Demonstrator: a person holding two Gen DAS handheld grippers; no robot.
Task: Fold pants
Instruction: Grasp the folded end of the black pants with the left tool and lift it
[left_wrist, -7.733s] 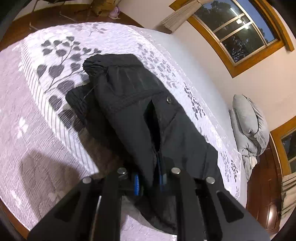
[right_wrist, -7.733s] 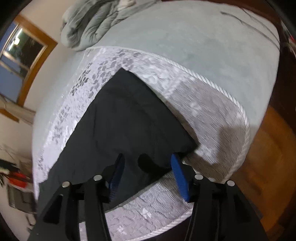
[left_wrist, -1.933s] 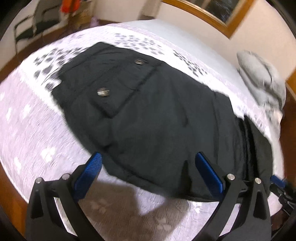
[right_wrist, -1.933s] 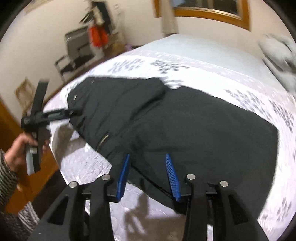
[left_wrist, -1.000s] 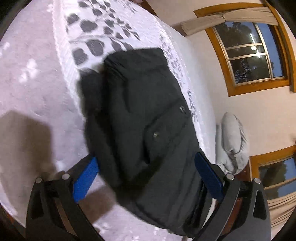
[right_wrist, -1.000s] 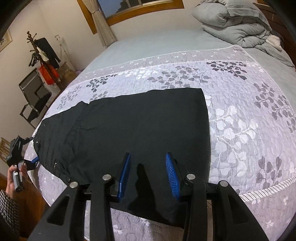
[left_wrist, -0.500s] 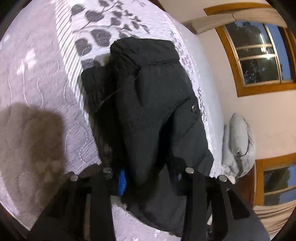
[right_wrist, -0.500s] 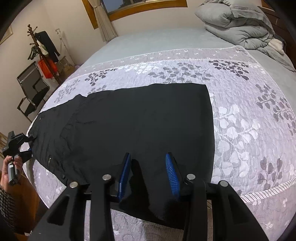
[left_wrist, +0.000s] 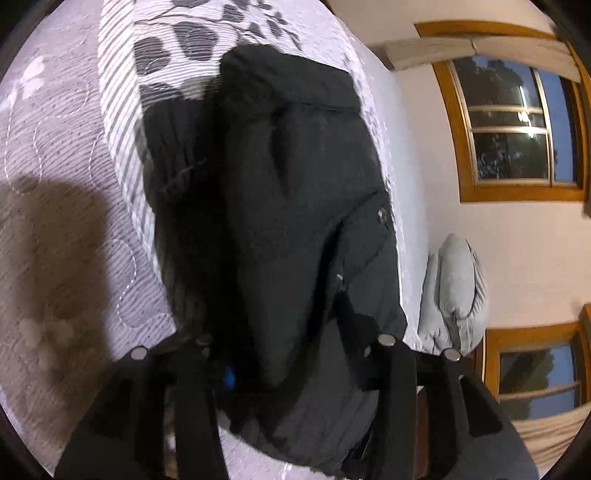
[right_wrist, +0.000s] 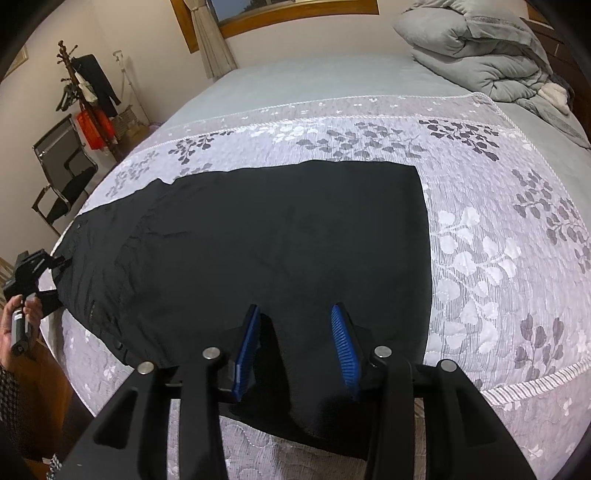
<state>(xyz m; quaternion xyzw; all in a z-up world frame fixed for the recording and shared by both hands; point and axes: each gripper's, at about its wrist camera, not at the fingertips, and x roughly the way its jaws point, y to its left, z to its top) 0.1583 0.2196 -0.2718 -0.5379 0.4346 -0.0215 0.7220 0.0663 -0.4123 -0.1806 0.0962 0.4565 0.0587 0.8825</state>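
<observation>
Black pants (right_wrist: 277, 229) lie spread flat across the quilted bed (right_wrist: 480, 240), waist end at the left, leg hems at the right. My right gripper (right_wrist: 295, 347) is at their near edge, blue pads (right_wrist: 247, 350) set narrow with a raised ridge of black cloth pinched between them. In the right wrist view a hand holds my left gripper (right_wrist: 37, 266) at the waist end. In the left wrist view the waist end of the pants (left_wrist: 280, 184), with a snap button, is bunched between the fingers of my left gripper (left_wrist: 291, 354). Its jaws are opening slightly and the cloth hides most of its pads.
A grey duvet (right_wrist: 480, 55) is heaped at the head of the bed. A black chair (right_wrist: 62, 173) and a coat rack (right_wrist: 85, 85) stand beyond the bed's left side. Wood-framed windows (left_wrist: 509, 122) line the wall. The bed edge runs just below my right gripper.
My left gripper went from wide open to closed around the pants' waist end, which now bunches up close to its camera. My right gripper has hardly moved.
</observation>
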